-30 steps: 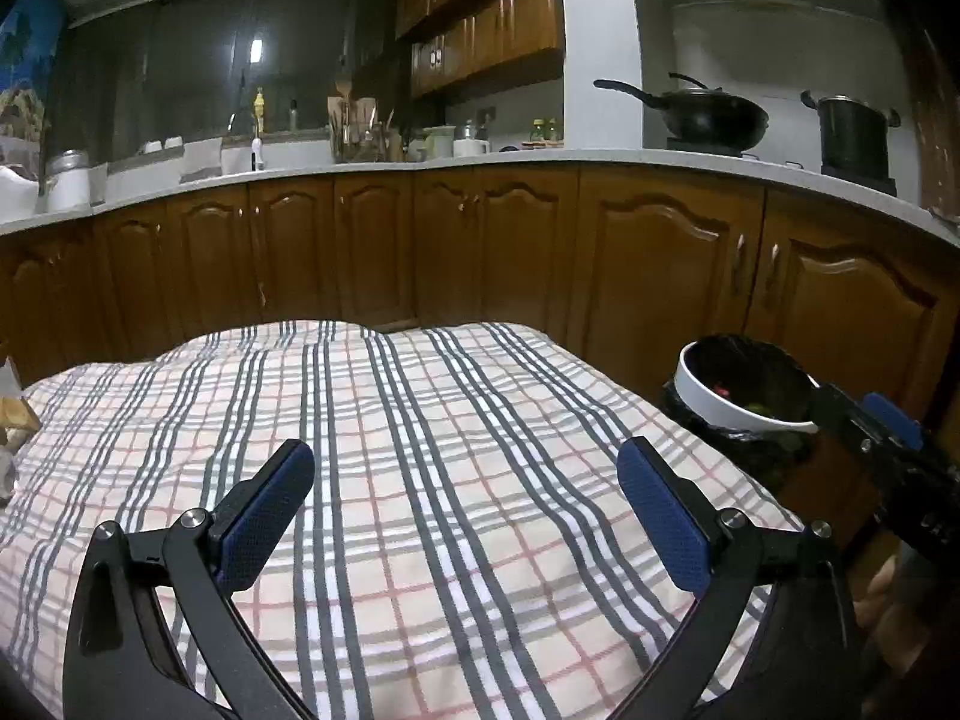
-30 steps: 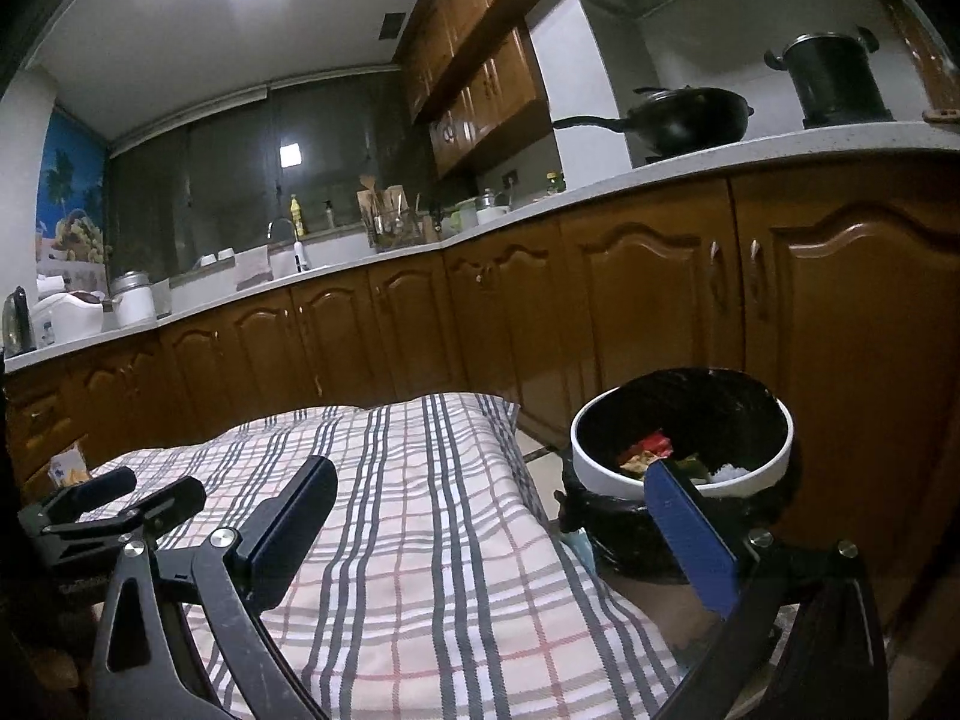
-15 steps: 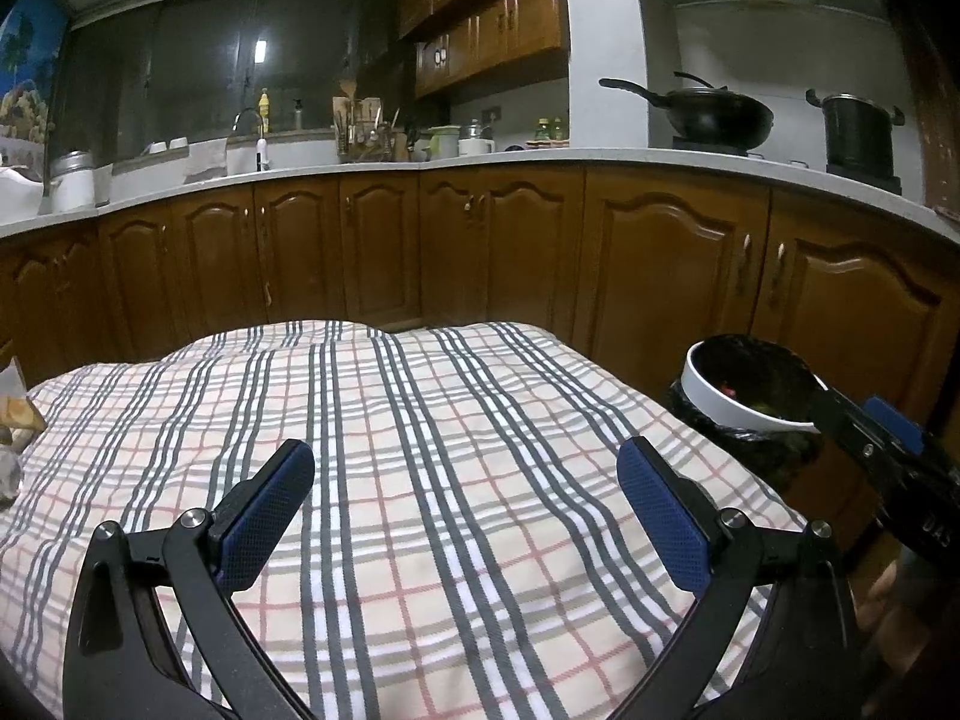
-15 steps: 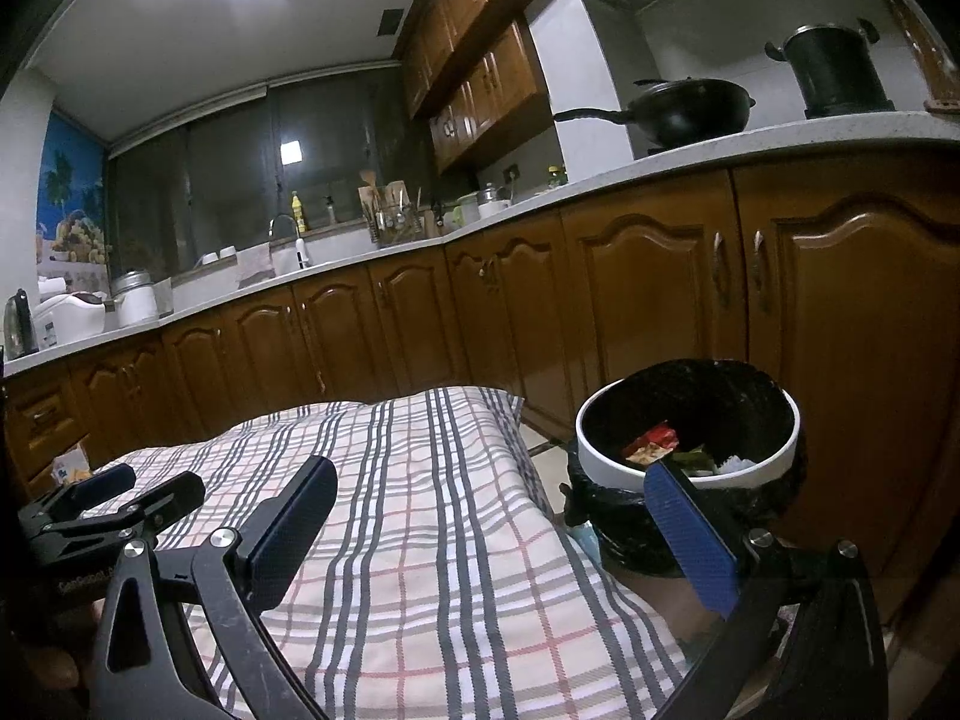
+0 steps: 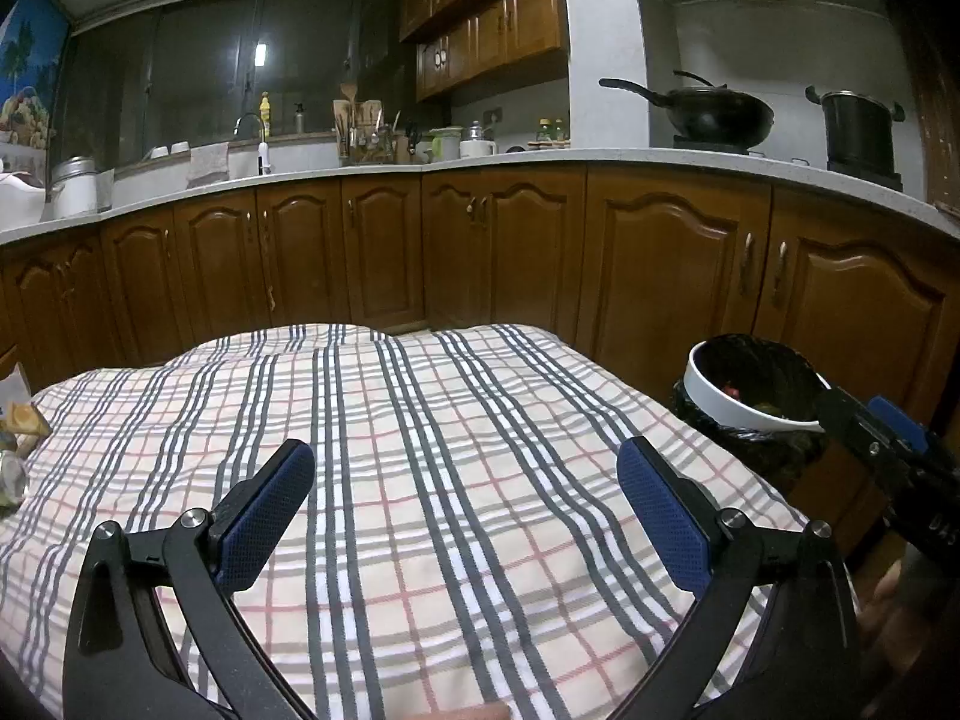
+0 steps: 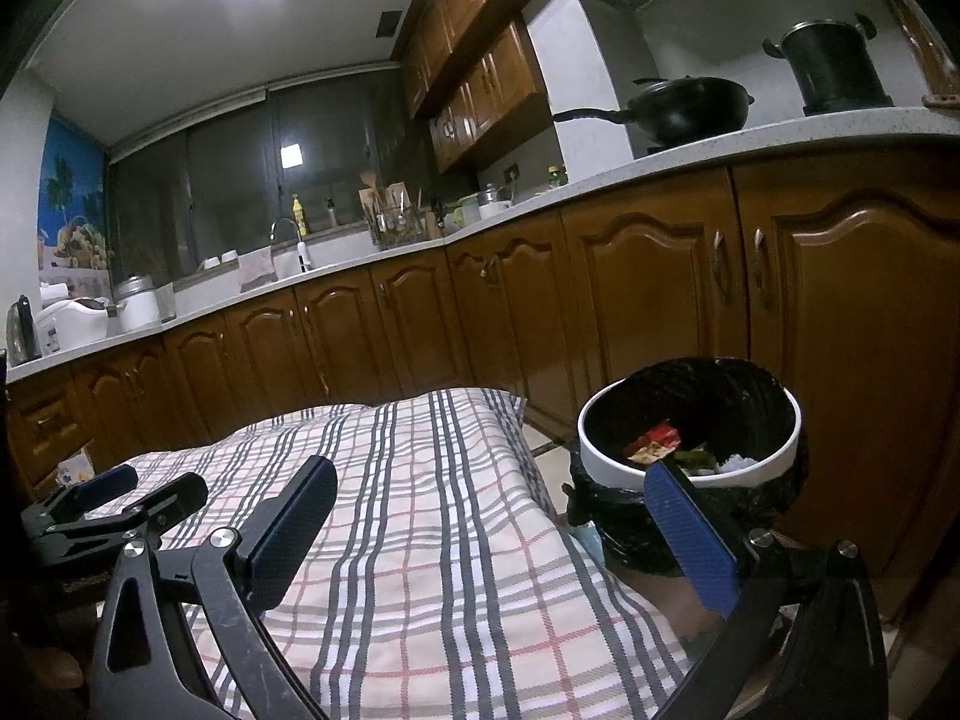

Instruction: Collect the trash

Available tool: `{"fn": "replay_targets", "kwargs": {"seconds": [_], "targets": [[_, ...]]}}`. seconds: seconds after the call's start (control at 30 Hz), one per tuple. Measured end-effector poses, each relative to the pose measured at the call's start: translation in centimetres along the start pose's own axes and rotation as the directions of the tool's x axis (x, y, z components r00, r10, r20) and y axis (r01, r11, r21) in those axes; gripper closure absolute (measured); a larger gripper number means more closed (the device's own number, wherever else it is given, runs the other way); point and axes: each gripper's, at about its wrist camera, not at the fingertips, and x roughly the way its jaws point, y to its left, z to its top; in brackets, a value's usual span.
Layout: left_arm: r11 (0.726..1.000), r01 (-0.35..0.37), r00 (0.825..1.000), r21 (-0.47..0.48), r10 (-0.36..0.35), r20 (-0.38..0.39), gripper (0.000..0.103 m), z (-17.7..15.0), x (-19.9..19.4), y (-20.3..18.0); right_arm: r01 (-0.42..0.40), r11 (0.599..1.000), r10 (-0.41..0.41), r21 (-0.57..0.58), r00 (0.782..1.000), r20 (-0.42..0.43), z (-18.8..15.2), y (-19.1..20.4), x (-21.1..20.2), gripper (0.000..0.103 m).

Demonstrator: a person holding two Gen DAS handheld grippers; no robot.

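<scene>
A white-rimmed trash bin (image 6: 690, 468) with a black liner stands on the floor at the right of the plaid-covered table (image 5: 450, 450); it also shows in the left wrist view (image 5: 720, 402). It holds a red wrapper (image 6: 660, 435) and other scraps. My left gripper (image 5: 462, 468) is open and empty above the cloth. My right gripper (image 6: 492, 498) is open and empty, over the table's right edge near the bin. Crumpled wrappers (image 5: 15, 438) lie at the table's far left edge.
Brown kitchen cabinets (image 5: 498, 258) run behind the table, close to the bin. The counter holds a wok (image 5: 714, 114), a pot (image 5: 858, 126), utensils and a sink. The right gripper shows at the right edge of the left wrist view (image 5: 888, 438).
Both cameras have drifted slightly; the bin sits a little lower and farther right in both views. Both grippers stay open and empty.
</scene>
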Motion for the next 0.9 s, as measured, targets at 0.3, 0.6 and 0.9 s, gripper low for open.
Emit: {"fn": "replay_targets", "kwargs": {"seconds": [0.3, 0.6, 0.9], "targets": [[1.0, -0.003, 1.0, 0.003, 0.003, 0.007, 0.0, 0.03, -0.17, -0.17, -0.001, 1.0, 0.001, 0.004, 1.0, 0.001, 0.0, 0.23, -0.14, 0.0], [1.0, -0.003, 1.0, 0.0, 0.003, 0.003, 0.0, 0.0, -0.22, -0.17, -0.013, 1.0, 0.013, 0.008, 1.0, -0.001, -0.07, 0.57, -0.2, 0.0], [1.0, 0.0, 1.0, 0.002, 0.0, -0.001, 0.0, -0.07, -0.14, -0.19, -0.018, 1.0, 0.018, 0.009, 1.0, 0.003, -0.1, 0.62, -0.33, 0.0]]}}
